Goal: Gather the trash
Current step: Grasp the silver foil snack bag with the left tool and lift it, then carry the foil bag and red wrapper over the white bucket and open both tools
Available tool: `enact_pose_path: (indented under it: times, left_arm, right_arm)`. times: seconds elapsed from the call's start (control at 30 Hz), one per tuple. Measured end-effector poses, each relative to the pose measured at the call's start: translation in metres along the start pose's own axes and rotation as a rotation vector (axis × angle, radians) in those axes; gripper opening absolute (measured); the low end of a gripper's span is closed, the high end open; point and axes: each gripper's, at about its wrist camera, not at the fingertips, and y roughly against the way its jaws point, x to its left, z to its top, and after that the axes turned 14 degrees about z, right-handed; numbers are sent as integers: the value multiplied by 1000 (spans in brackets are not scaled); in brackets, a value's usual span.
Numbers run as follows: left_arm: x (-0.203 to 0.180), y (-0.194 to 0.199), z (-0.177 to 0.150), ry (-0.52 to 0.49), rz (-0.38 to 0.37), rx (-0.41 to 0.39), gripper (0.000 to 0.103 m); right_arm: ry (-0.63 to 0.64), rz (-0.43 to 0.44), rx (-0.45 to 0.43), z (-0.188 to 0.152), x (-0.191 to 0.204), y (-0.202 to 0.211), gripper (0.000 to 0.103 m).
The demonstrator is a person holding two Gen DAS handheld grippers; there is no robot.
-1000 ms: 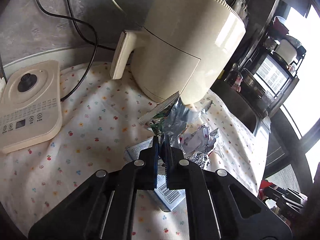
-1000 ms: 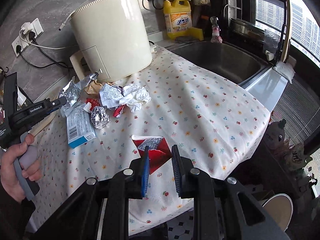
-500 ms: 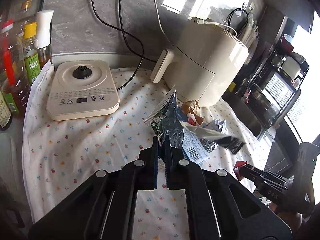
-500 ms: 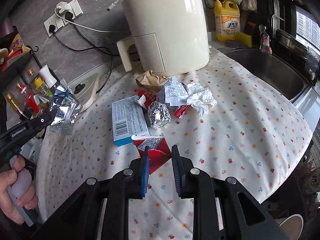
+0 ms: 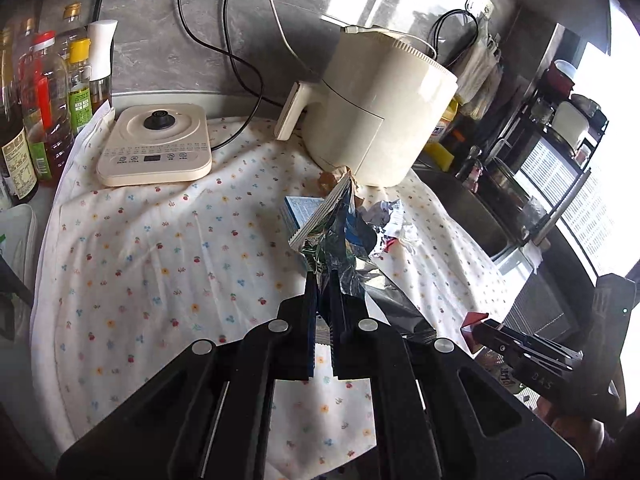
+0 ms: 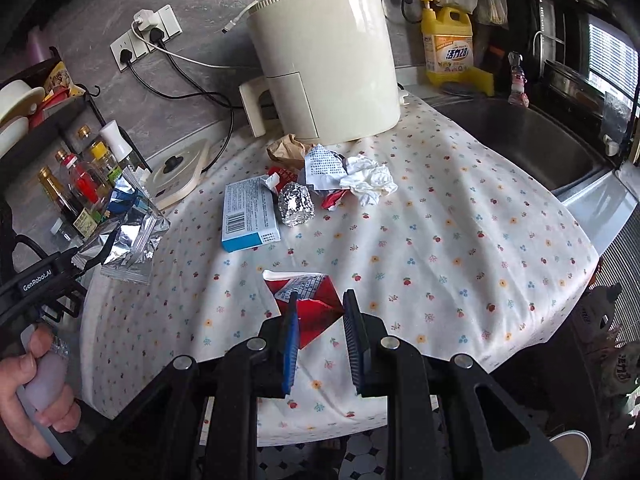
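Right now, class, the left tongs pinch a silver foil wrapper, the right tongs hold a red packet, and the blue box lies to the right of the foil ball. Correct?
One slip: in the right wrist view the blue box lies left of the foil ball, not right. The left tongs do pinch the silver foil wrapper, and the right tongs hold the red packet.

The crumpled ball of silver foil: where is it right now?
In the right wrist view, the crumpled ball of silver foil lies on the flowered cloth, just right of the flat blue-and-white carton and left of the crumpled white tissue.
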Motion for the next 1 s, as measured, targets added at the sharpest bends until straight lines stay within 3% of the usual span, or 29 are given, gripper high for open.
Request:
enact_pose_path:
  times: [0.5, 0.77, 1.0]
  left_arm:
    - [-133, 32, -78, -116, -54, 57, 6]
    - [-219, 37, -124, -234, -149, 103, 6]
    - [-292, 30, -176, -337, -248, 192, 6]
  right_arm:
    - [-167, -87, -35, -79, -137, 113, 21]
    - [-270, -174, -74, -138, -198, 181, 21]
    - [-397, -253, -85, -200, -248, 231, 22]
